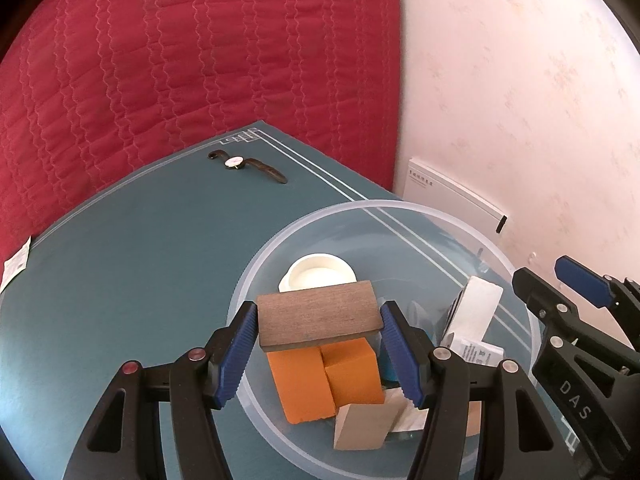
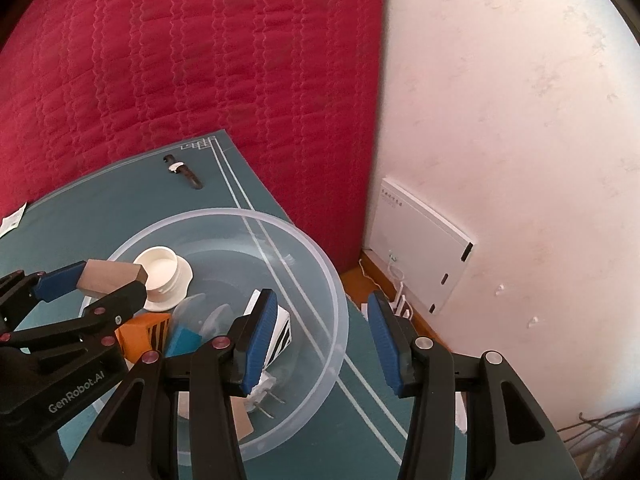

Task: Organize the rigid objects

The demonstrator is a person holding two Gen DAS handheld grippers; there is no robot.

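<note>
My left gripper (image 1: 319,350) is shut on a dark wooden block (image 1: 318,318) and holds it above a clear plastic bowl (image 1: 516,276). In the bowl lie orange blocks (image 1: 324,380), a pale wooden block (image 1: 362,426), a white lid (image 1: 318,276) and a white plug adapter (image 1: 476,310). A wristwatch (image 1: 244,165) lies on the teal mat near its far corner. My right gripper (image 2: 322,344) is open and empty over the bowl's right rim (image 2: 340,288). The left gripper with the block (image 2: 108,276) shows at the left of the right wrist view.
The teal mat (image 1: 120,280) lies on a red quilted bed cover (image 1: 200,60). A pale wall (image 2: 520,120) with a white box (image 2: 420,240) stands at the right. A paper tag (image 1: 16,262) lies at the mat's left edge.
</note>
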